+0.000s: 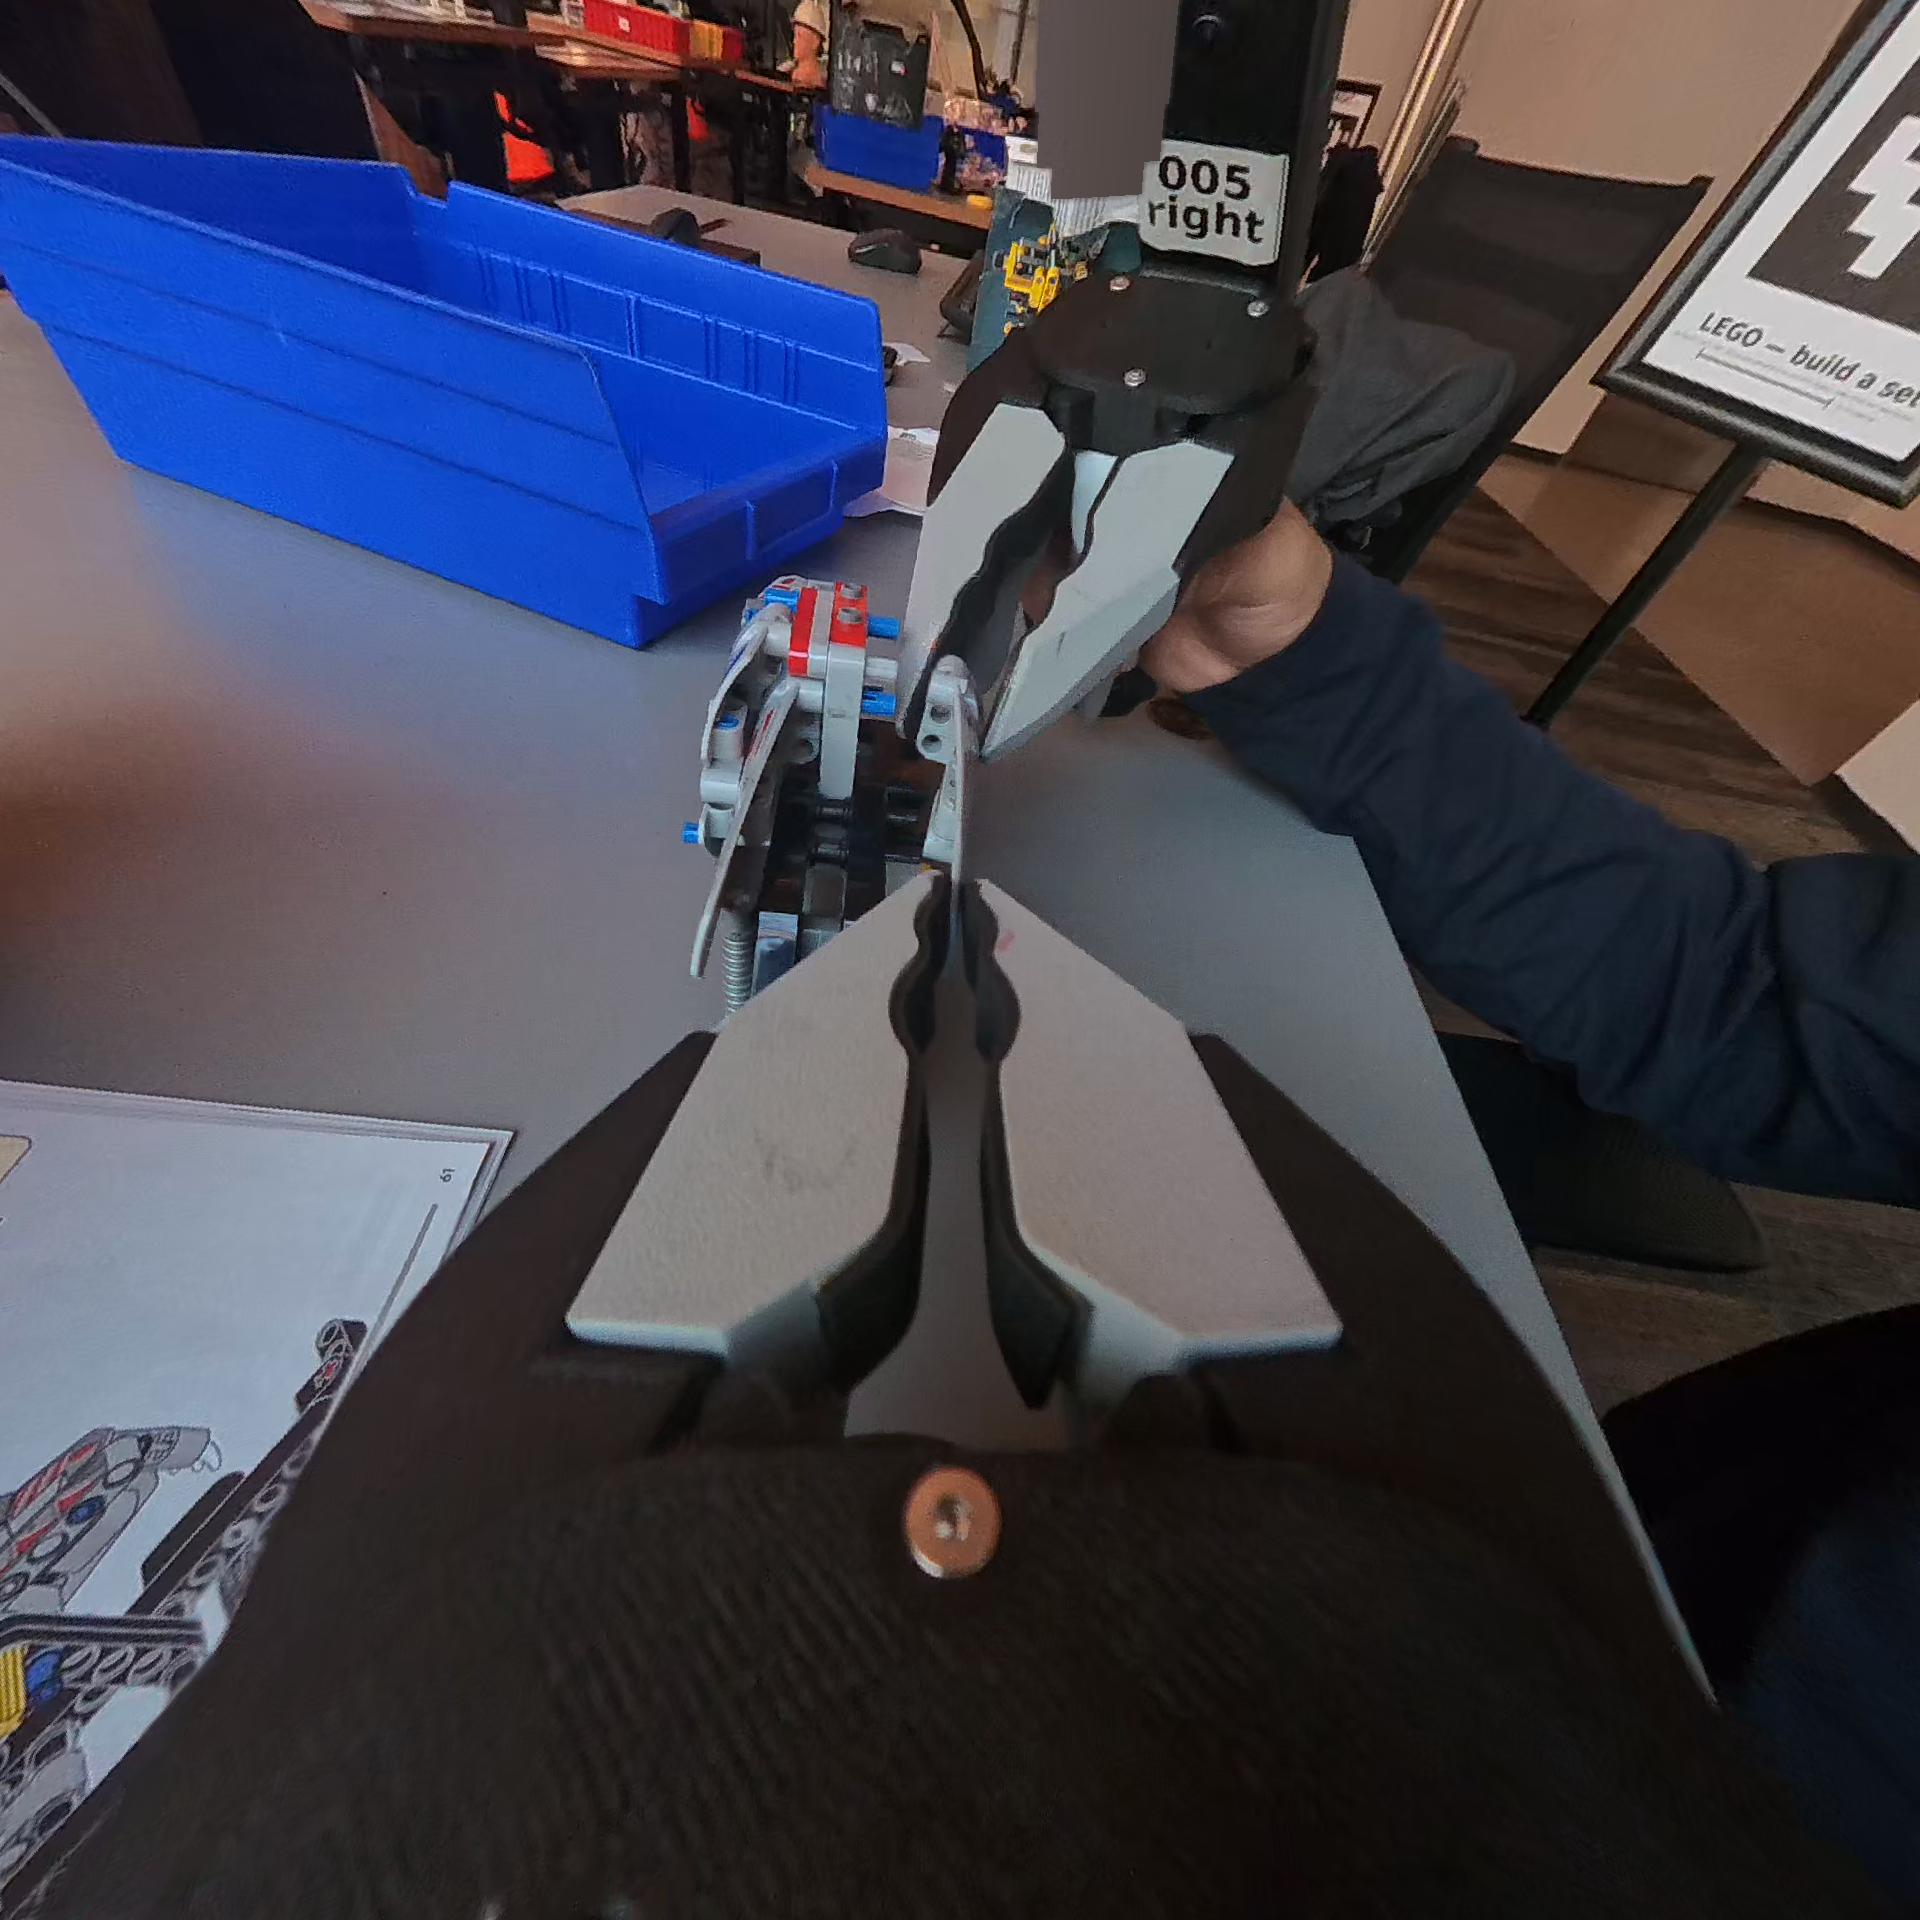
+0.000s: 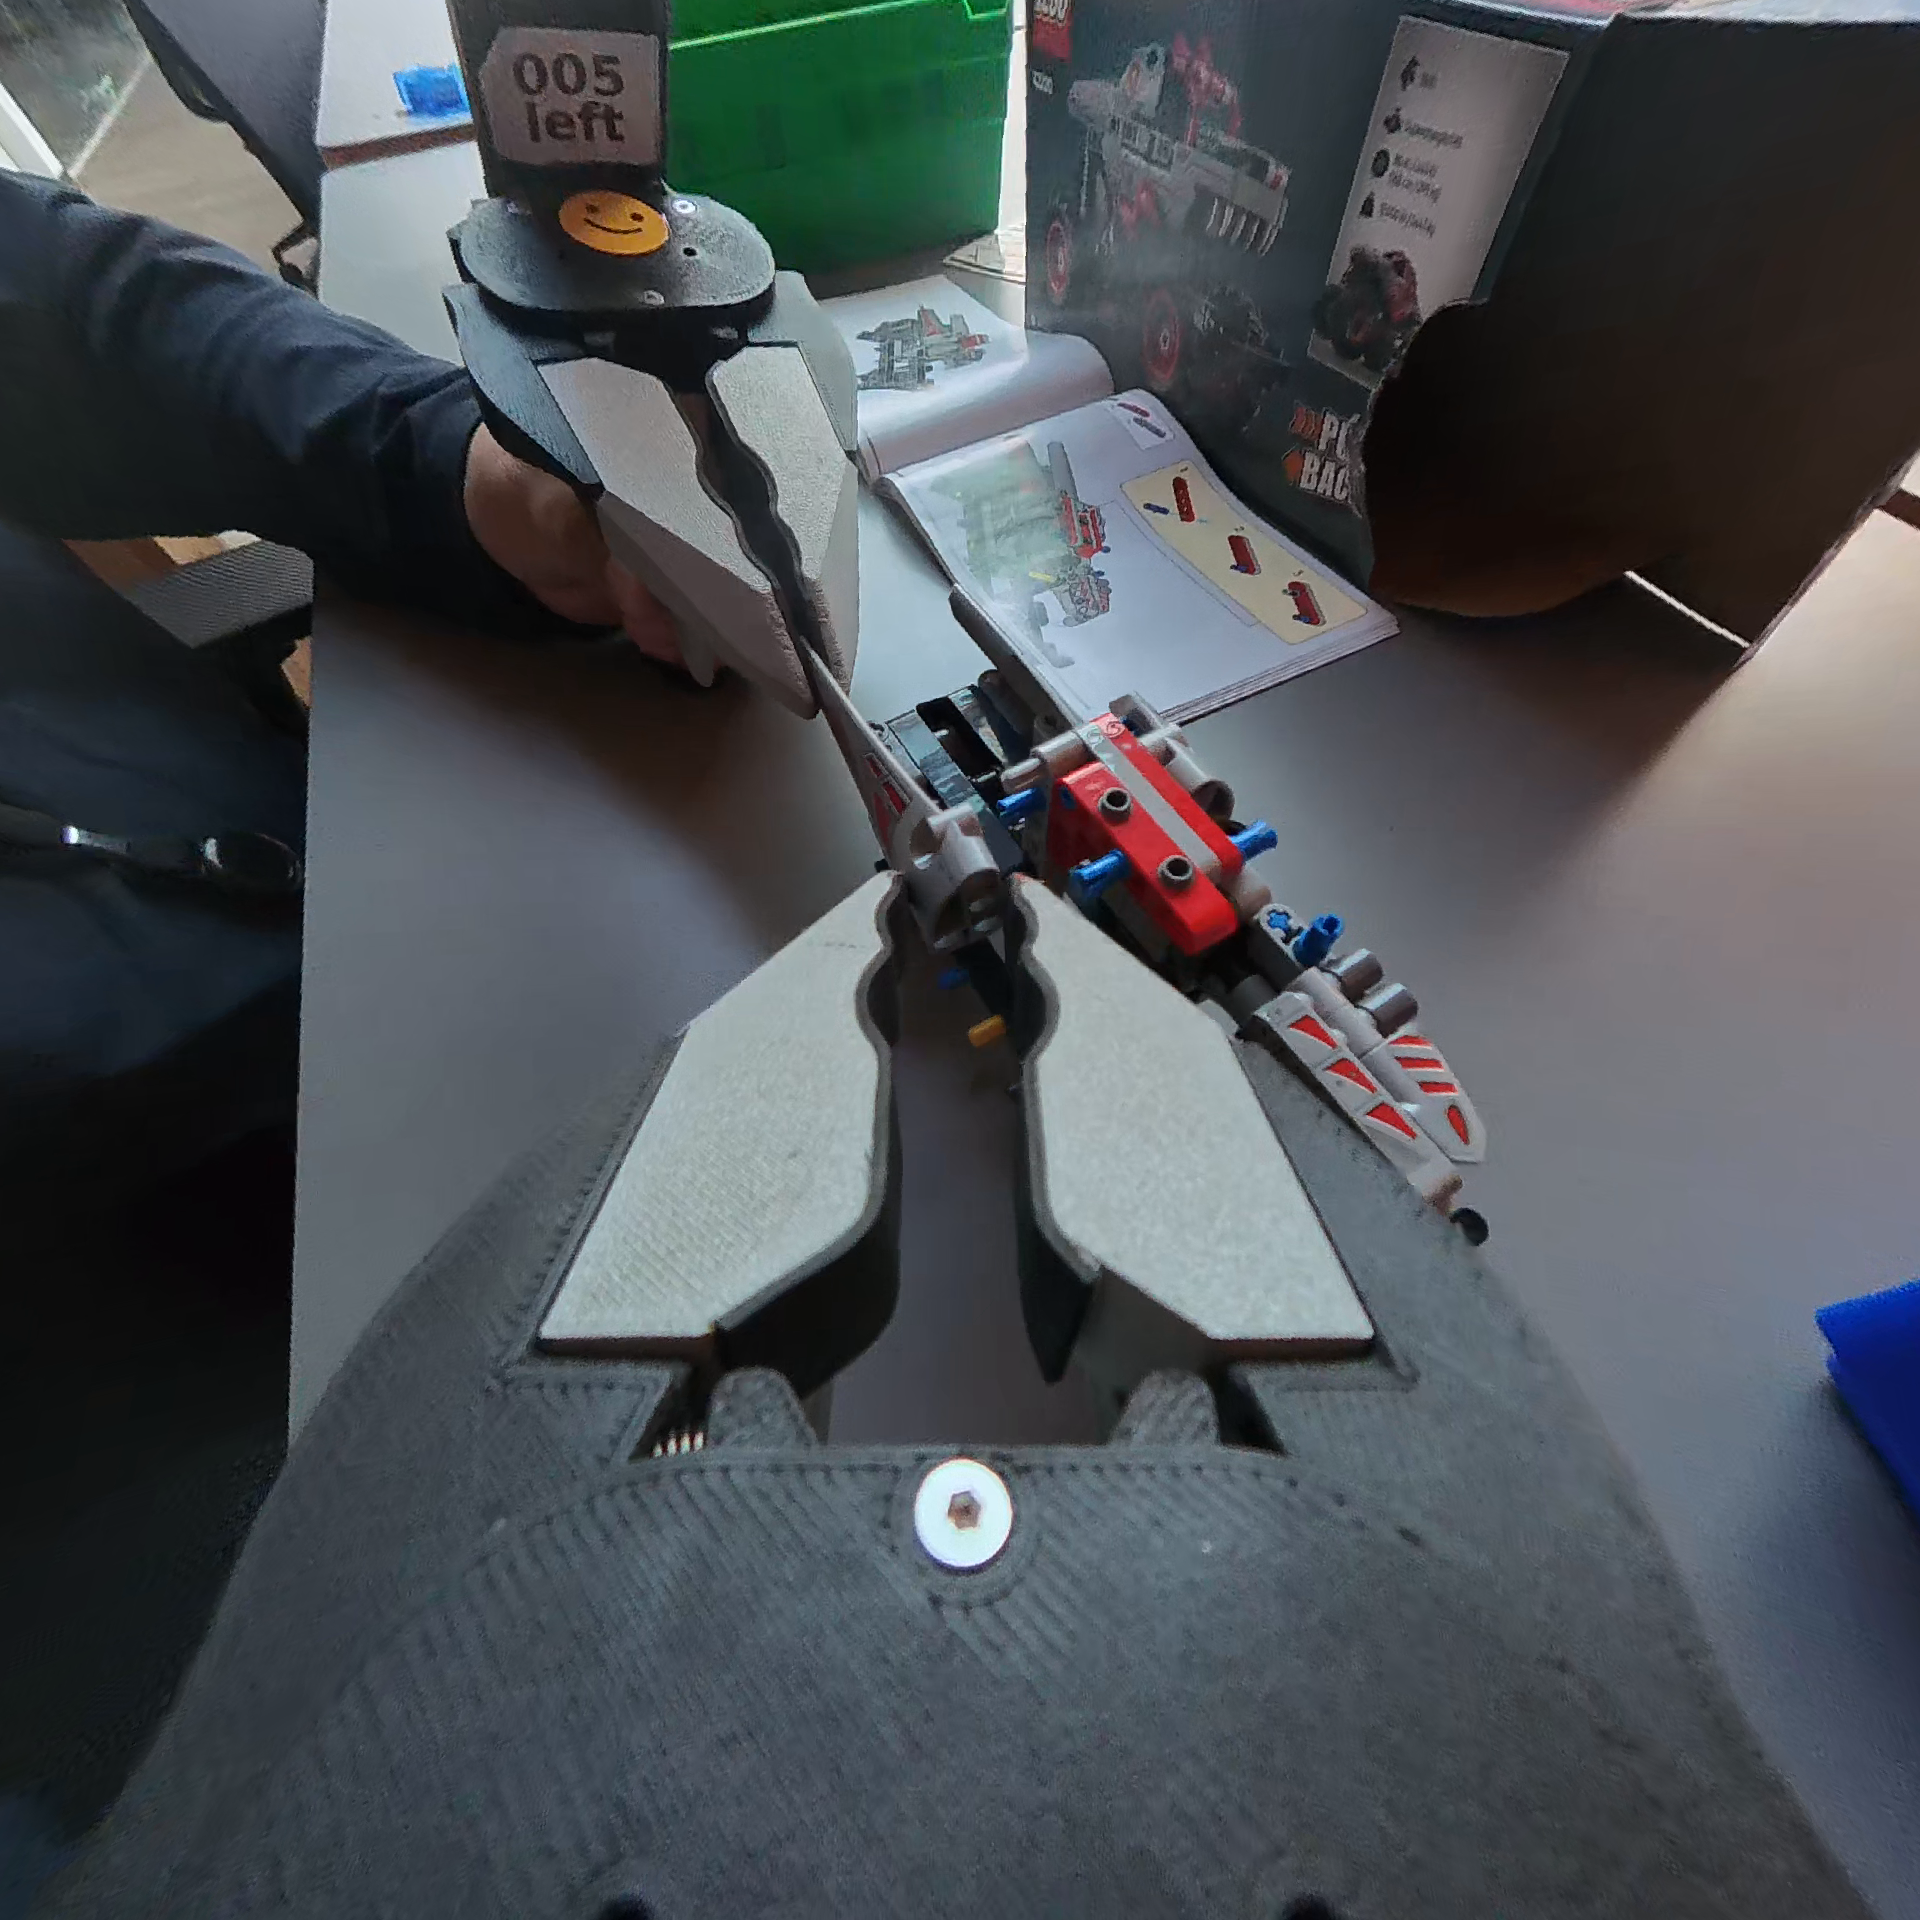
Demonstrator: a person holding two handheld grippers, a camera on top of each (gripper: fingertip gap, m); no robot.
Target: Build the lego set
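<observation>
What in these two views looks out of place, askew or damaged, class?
One oddity: the set box behind the instruction booklet has a ragged, torn-open hole in its front. Otherwise the lego model lies on the table, held by both tools, nothing spilled.

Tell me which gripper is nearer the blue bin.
Right. The right gripper grips the lego model's end facing the blue bin; the left gripper pinches a grey panel at the model's other end, farther from it.
</observation>
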